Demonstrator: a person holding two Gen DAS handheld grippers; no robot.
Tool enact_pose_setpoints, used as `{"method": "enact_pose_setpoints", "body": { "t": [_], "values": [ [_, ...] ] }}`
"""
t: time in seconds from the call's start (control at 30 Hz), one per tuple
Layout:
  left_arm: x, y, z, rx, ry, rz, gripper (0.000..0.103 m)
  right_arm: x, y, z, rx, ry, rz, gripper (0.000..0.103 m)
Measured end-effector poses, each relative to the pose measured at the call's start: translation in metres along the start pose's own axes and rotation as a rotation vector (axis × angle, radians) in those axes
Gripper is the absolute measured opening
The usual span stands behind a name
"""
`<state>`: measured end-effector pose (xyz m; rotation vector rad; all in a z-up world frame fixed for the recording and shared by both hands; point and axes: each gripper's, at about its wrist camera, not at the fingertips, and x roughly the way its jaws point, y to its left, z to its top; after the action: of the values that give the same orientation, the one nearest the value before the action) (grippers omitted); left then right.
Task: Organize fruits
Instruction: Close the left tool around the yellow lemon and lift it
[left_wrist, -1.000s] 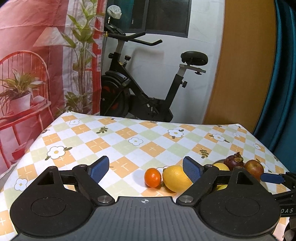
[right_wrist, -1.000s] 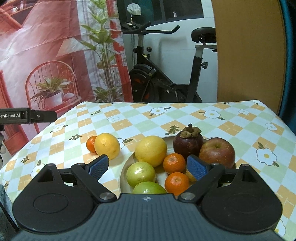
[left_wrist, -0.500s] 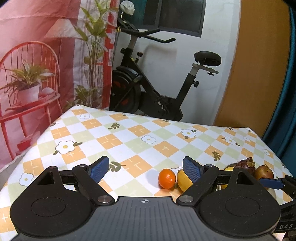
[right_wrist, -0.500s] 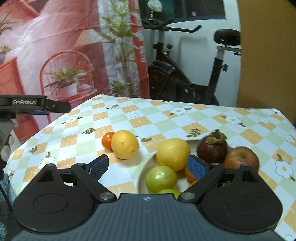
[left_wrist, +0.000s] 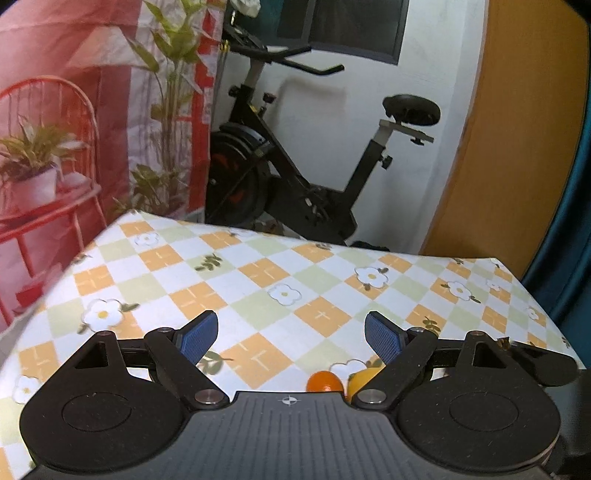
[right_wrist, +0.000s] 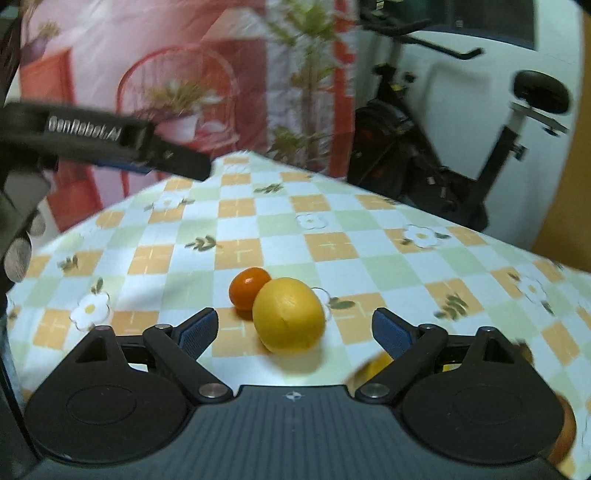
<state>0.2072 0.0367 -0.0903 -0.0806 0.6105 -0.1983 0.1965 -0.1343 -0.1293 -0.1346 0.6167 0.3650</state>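
Two fruits are lying loose on the bench (left_wrist: 258, 295), so you are judging by that at the picking-up step. Through the left wrist camera, your left gripper (left_wrist: 291, 338) is hanging open and empty above the cloth; the small orange (left_wrist: 324, 381) and the yellow citrus (left_wrist: 364, 377) are peeking out low, just under its right finger.

Through the right wrist camera, your right gripper (right_wrist: 294, 332) is spreading wide, holding nothing, levelled low at the yellow citrus (right_wrist: 289, 320), which is sitting between the fingers. The small orange (right_wrist: 249, 288) is touching it behind-left. Next, you are likely needing to push forward and close gently.
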Motion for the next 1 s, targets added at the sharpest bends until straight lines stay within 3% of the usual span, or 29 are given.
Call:
{"method": "enact_pose_setpoints", "body": {
  "t": [0.27, 0.4, 0.77, 0.9, 1.0],
  "values": [
    [0.023, 0.005, -0.010, -0.006, 0.068, -0.039, 0.084, 0.039, 0.002, 0.005, -0.025, 0.091, 0.002, 0.077],
    [0.026, 0.006, -0.013, -0.007, 0.089, -0.082, 0.079, 0.044, 0.000, 0.003, -0.004, 0.115, 0.013, 0.059],
    [0.036, -0.005, -0.034, 0.018, 0.186, -0.251, 0.075, 0.009, 0.018, -0.023, -0.028, 0.038, -0.006, 0.054],
    [0.045, -0.009, -0.044, 0.021, 0.224, -0.276, 0.074, 0.000, 0.029, -0.031, -0.062, 0.013, -0.002, 0.053],
    [0.053, -0.011, -0.048, 0.023, 0.240, -0.292, 0.066, 0.001, 0.032, -0.033, -0.069, 0.015, 0.009, 0.049]
  ]
}}
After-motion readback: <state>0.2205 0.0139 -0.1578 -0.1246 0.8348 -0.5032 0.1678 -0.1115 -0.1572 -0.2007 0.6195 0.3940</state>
